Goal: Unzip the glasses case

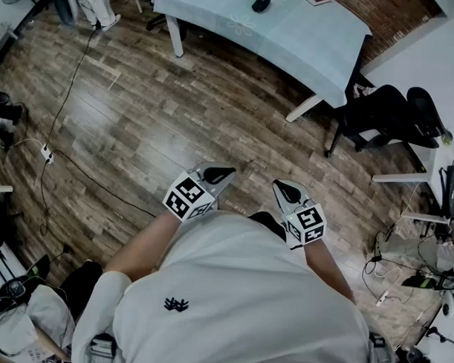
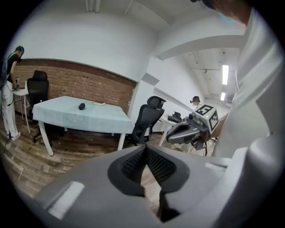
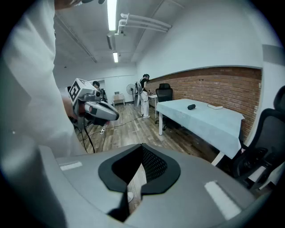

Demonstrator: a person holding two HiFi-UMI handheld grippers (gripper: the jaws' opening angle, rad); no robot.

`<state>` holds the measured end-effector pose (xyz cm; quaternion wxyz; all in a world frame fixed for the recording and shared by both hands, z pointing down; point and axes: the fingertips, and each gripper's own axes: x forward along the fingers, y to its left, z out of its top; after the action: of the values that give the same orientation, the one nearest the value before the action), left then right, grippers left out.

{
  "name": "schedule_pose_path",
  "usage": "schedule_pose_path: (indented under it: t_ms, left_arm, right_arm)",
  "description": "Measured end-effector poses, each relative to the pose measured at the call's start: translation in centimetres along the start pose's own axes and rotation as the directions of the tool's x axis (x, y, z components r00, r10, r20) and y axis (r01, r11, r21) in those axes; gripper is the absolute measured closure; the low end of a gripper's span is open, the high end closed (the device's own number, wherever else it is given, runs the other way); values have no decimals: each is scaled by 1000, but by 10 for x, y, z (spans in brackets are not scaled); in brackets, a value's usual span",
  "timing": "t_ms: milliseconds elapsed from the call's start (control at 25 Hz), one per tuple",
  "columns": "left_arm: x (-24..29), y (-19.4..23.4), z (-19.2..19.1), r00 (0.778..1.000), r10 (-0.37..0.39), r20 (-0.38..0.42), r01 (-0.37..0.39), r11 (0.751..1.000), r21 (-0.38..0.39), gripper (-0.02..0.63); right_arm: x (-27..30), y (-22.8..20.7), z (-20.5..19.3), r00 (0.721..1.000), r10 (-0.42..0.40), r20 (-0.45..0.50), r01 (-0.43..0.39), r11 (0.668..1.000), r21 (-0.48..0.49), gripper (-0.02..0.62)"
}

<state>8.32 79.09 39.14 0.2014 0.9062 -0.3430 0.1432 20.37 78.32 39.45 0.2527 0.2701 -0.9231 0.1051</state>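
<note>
The left gripper (image 1: 221, 172) and right gripper (image 1: 282, 188) are at the person's chest, jaws pressed together on nothing. The dark glasses case (image 1: 261, 2) lies far ahead of them on the table (image 1: 306, 46). Unzipping hasn't begun, so approaching it comes first.

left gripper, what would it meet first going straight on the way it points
Nothing close; the left gripper lines up with the black office chair, probably first, though depth is unclear.

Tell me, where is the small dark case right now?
The small dark case lies on the pale table at the head view's top centre, beside the brick wall.
</note>
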Motion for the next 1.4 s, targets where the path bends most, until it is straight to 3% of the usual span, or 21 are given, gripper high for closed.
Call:
schedule_pose_path:
  t_ms: [280, 520, 680, 920, 1000, 1400]
  left_arm:
    - [-18, 74, 7, 994, 103, 30, -101, 993, -53, 551]
    - [-7, 139, 30, 982, 185, 30, -184, 982, -40, 550]
    - [4, 192, 61, 971, 238, 21, -237, 970, -57, 548]
    - [57, 267, 134, 974, 228, 9, -228, 973, -38, 542]
    - [82, 289, 154, 973, 228, 22, -227, 973, -44, 505]
    - [150, 378, 220, 977, 205, 66, -203, 979, -32, 504]
  right_arm:
    - [64, -10, 41, 996, 85, -22, -85, 996, -17, 595]
    - [135, -53, 74, 989, 144, -7, -145, 988, -45, 595]
    - [186, -94, 119, 979, 196, 49, -191, 977, -94, 594]
    - [231, -177, 175, 970, 218, 104, -208, 973, -99, 577]
    - [243, -205, 179, 971, 215, 101, -205, 973, -105, 569]
    - [299, -300, 200, 988, 124, 94, -117, 990, -72, 569]
